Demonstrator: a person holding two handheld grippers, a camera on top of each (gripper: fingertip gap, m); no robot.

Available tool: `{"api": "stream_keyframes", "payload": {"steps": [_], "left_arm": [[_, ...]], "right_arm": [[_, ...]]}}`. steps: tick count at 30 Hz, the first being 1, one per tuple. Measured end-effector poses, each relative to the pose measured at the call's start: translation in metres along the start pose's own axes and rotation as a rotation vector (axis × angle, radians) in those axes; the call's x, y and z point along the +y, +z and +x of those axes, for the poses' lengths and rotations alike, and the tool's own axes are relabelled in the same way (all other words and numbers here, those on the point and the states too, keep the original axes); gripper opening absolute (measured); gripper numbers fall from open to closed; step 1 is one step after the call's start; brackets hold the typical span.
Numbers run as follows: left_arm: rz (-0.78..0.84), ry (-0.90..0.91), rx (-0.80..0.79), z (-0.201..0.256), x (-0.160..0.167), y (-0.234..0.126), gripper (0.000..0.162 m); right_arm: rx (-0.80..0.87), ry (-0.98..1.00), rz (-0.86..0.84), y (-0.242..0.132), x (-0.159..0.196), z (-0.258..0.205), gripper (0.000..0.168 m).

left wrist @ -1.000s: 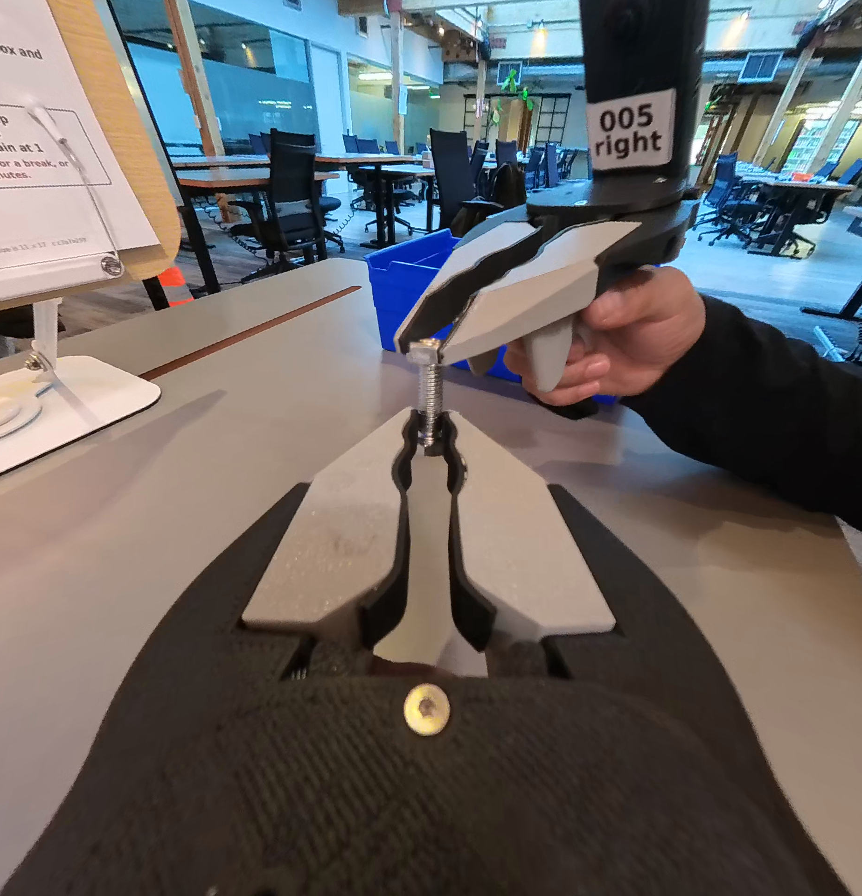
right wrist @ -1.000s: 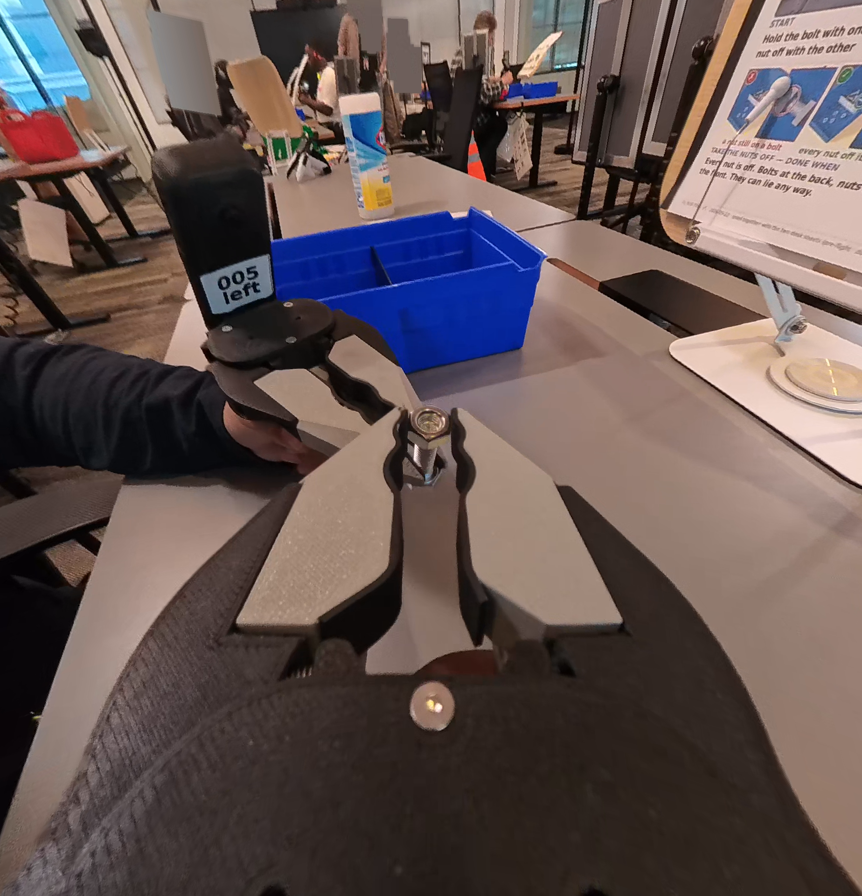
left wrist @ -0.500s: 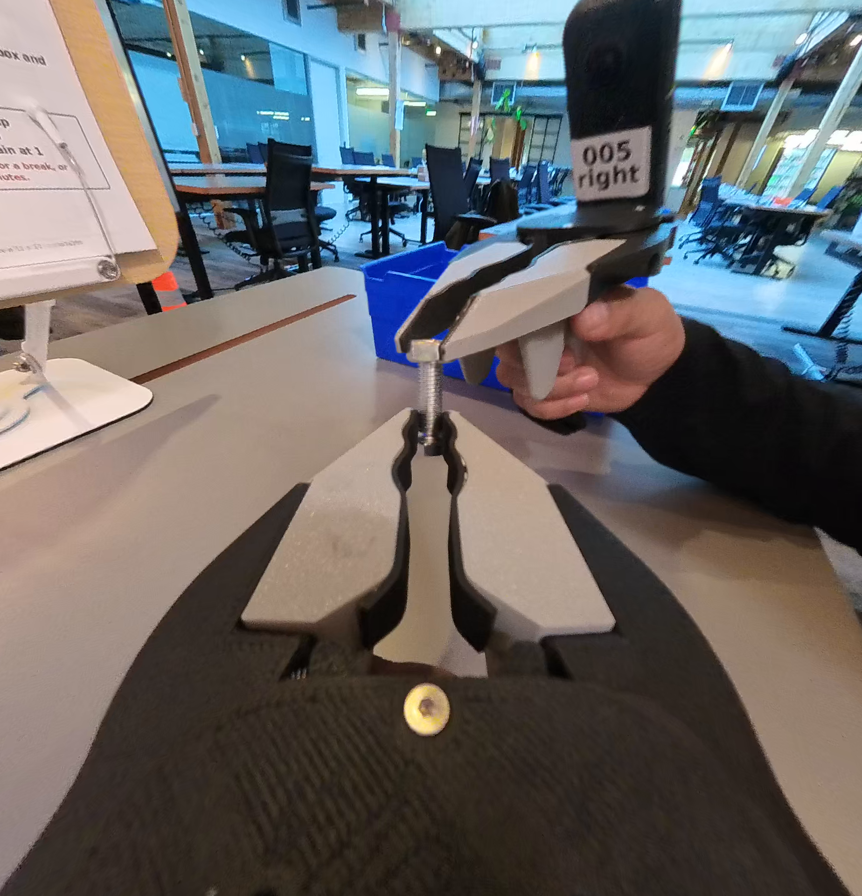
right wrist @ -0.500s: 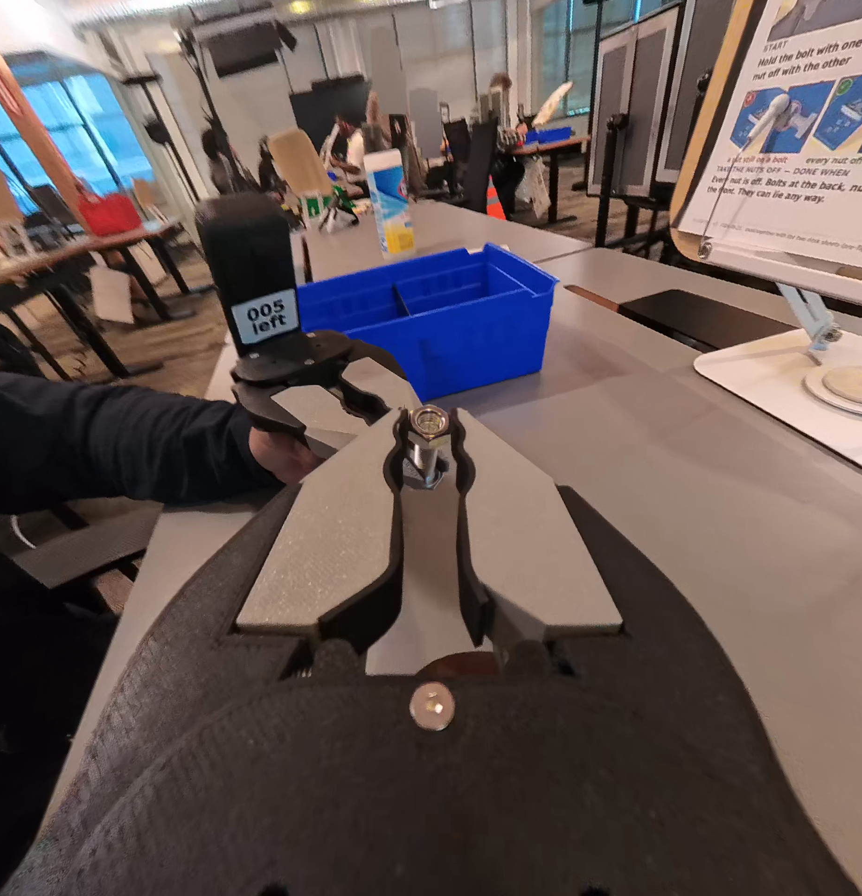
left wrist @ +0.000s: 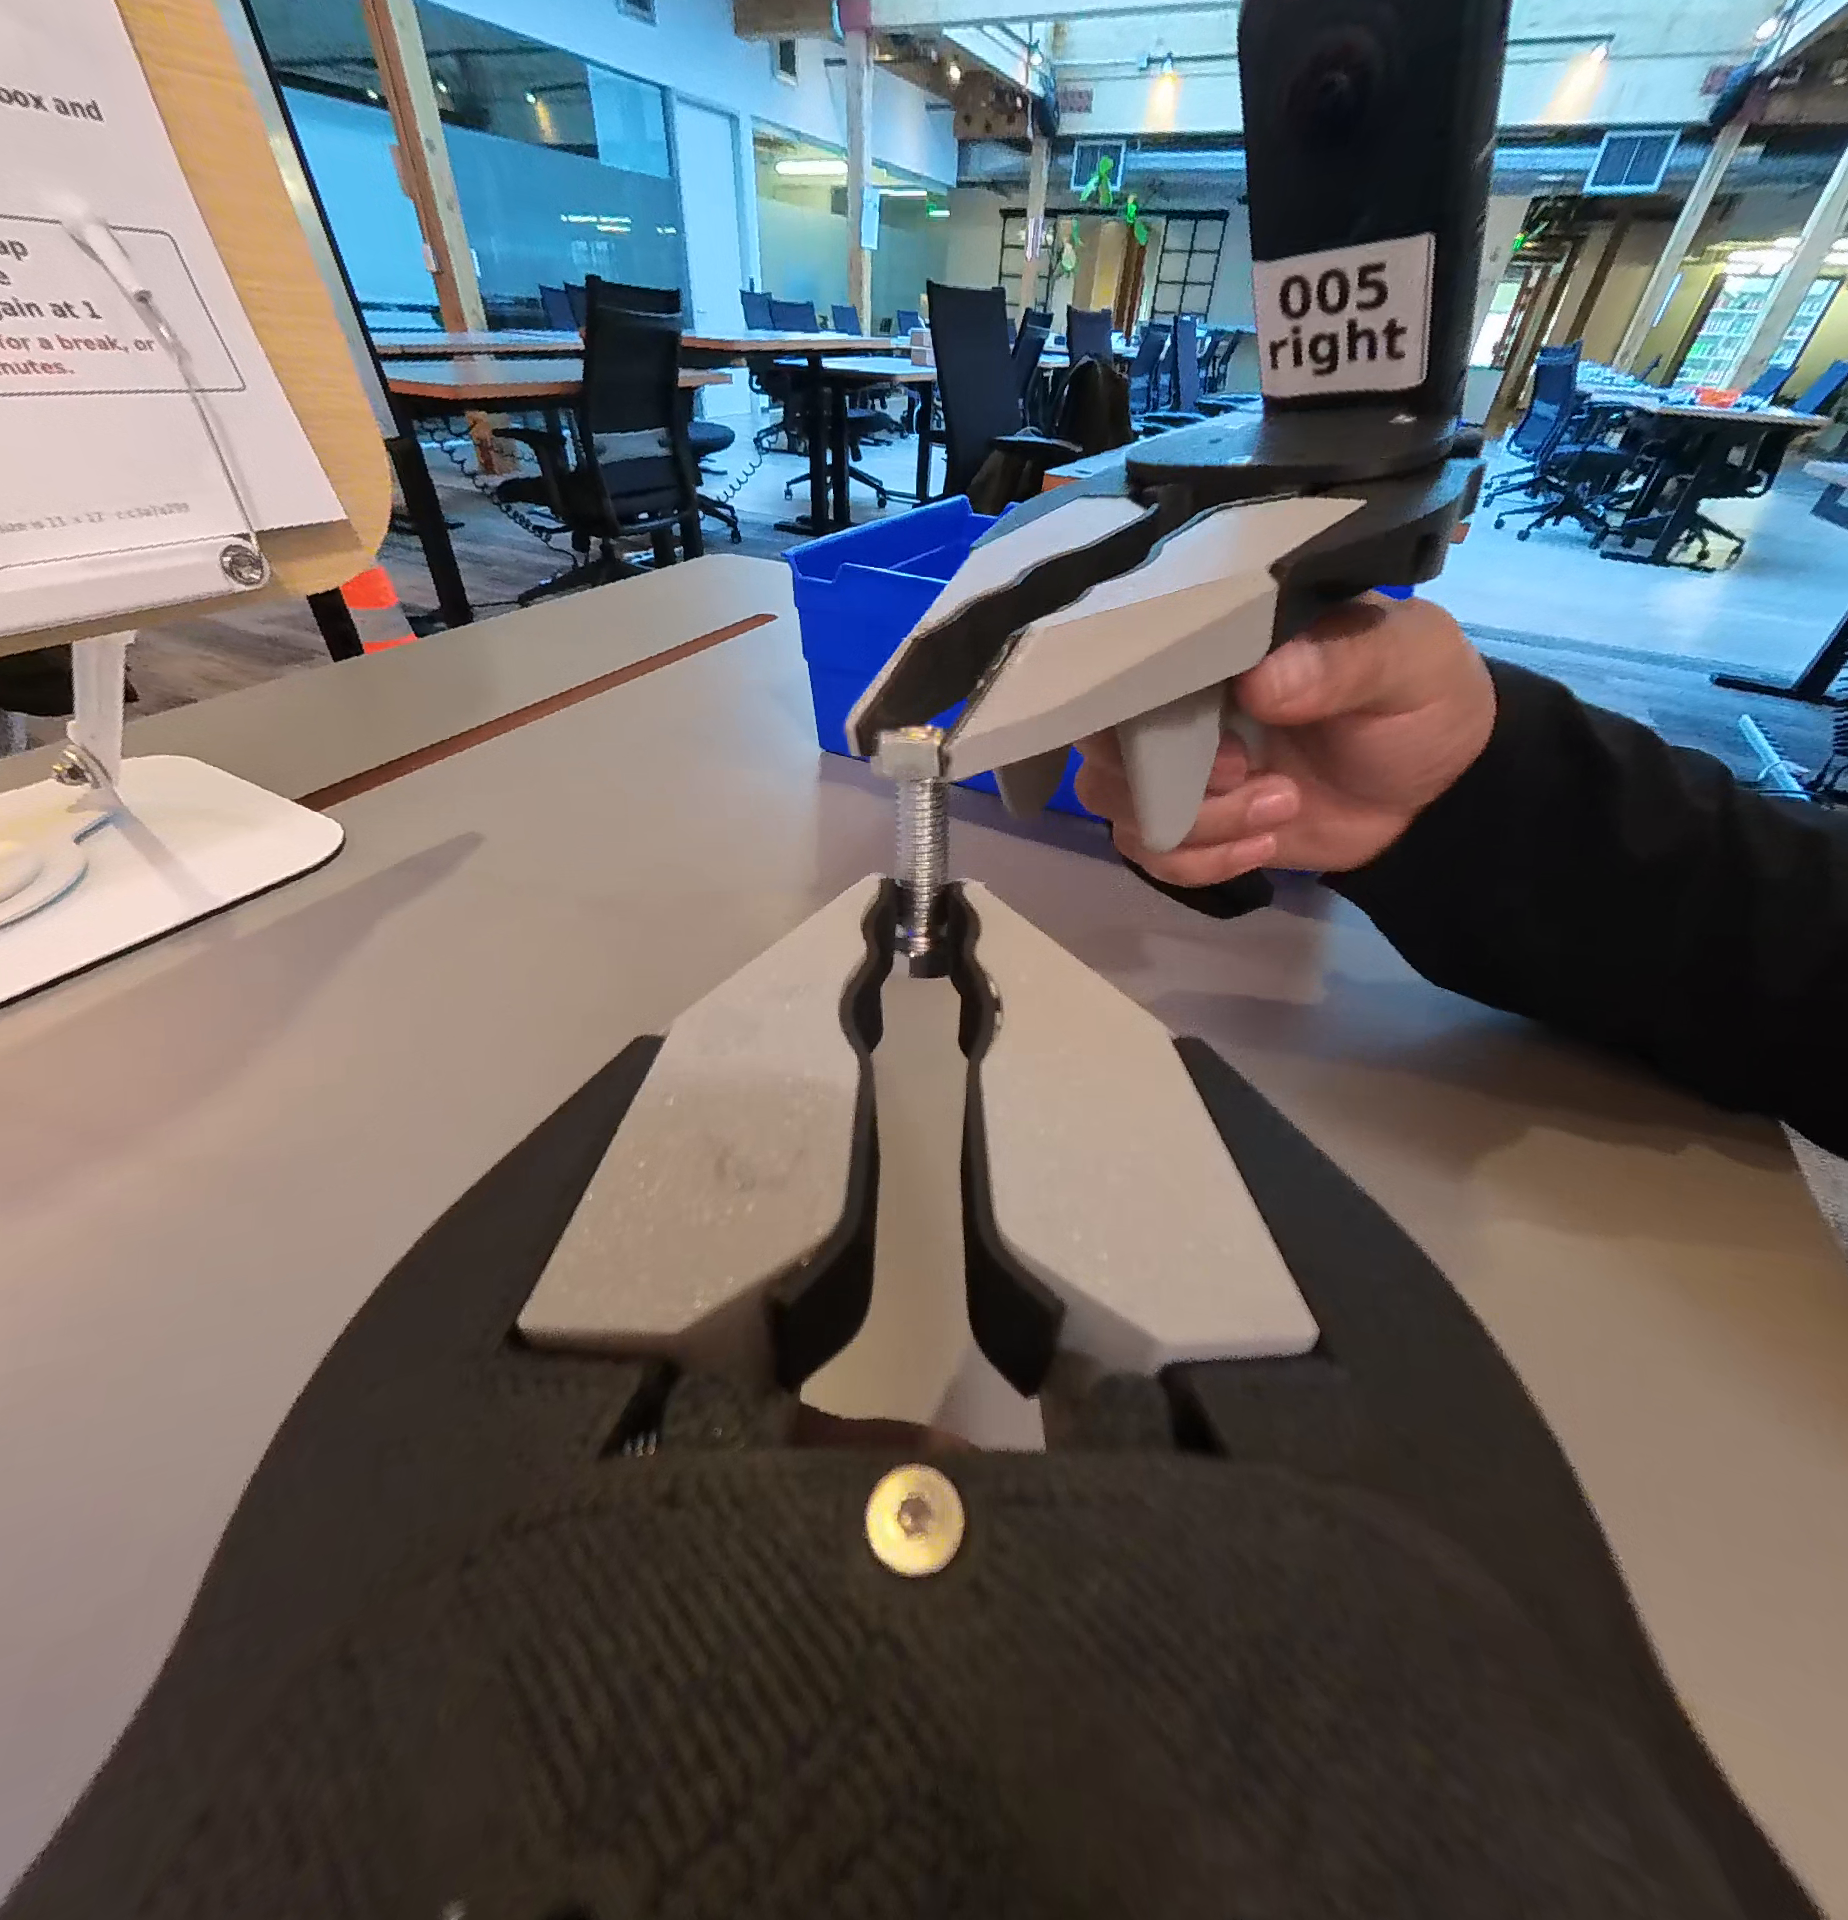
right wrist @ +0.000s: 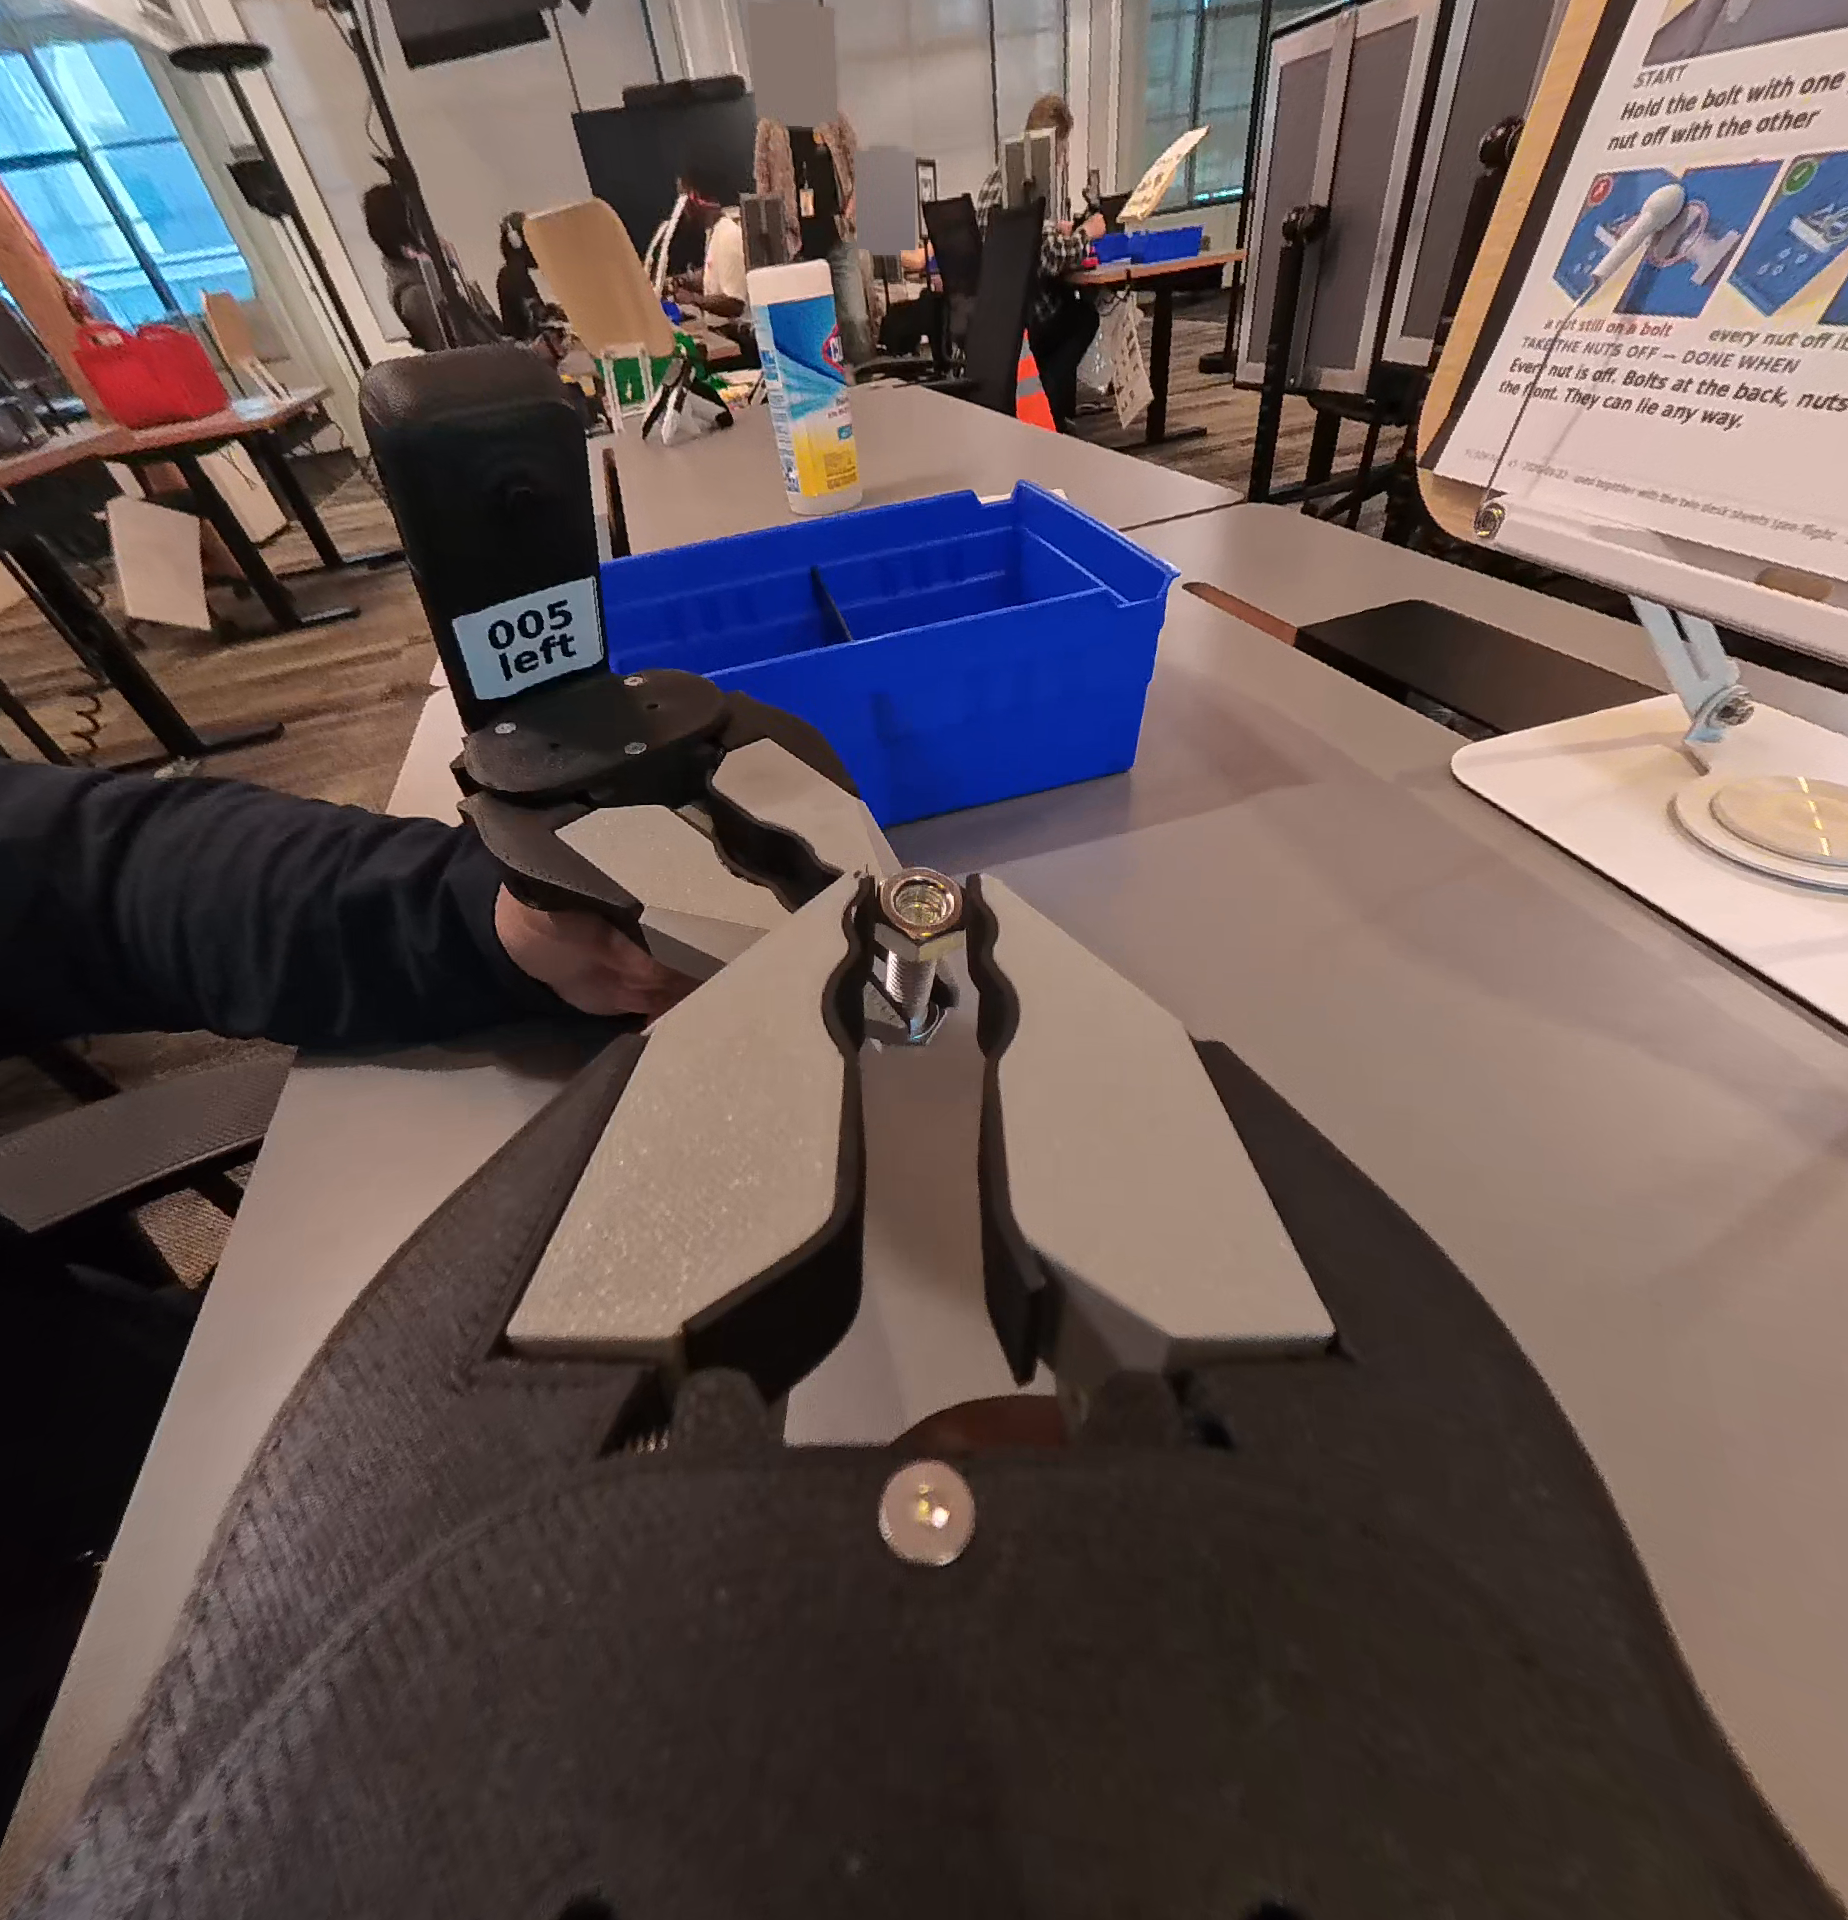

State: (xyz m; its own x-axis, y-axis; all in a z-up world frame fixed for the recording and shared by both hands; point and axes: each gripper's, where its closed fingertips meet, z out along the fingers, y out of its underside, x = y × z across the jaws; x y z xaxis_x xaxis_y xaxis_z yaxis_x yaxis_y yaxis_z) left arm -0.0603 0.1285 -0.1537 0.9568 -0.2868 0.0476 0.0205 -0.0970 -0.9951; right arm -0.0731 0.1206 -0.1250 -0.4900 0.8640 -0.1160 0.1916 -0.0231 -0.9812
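Left wrist view: one bolt, standing upright, long axis vertical, above the grey table. The left gripper is clamped on its lower end, where the threads meet something dark I can't quite make out from here. The right gripper comes in from the upper right and pinches the silver hex piece at the top of the bolt. You also see the person's hand on its handle, one blue bin half hidden behind it, and one sign stand at left.

Right wrist view: same bolt, but now seen nearly end-on from above, so it points up toward the camera. What this angle adds: the top piece is a nut with an open hole through it, and a second hex piece sits at the bolt's bottom. So two hex pieces, one bolt. The right gripper is closed on the nut, and the left gripper reaches in from the left, its tips hidden behind the right one's fingers. The blue bin shows fully here, divided into compartments, with one wipes canister on the next table behind it and the sign stand at right.
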Motion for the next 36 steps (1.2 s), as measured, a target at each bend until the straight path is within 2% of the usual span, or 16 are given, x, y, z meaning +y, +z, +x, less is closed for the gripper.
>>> {"api": "stream_keyframes", "payload": {"steps": [28, 36], "left_arm": [[0.006, -0.018, 0.011, 0.0, -0.001, 0.0, 0.007], [0.016, -0.021, 0.014, 0.0, -0.002, -0.001, 0.007]], "right_arm": [[0.0, -0.002, 0.015, 0.0, -0.001, 0.0, 0.014], [-0.042, 0.049, 0.137, -0.014, -0.02, -0.001, 0.022]]}}
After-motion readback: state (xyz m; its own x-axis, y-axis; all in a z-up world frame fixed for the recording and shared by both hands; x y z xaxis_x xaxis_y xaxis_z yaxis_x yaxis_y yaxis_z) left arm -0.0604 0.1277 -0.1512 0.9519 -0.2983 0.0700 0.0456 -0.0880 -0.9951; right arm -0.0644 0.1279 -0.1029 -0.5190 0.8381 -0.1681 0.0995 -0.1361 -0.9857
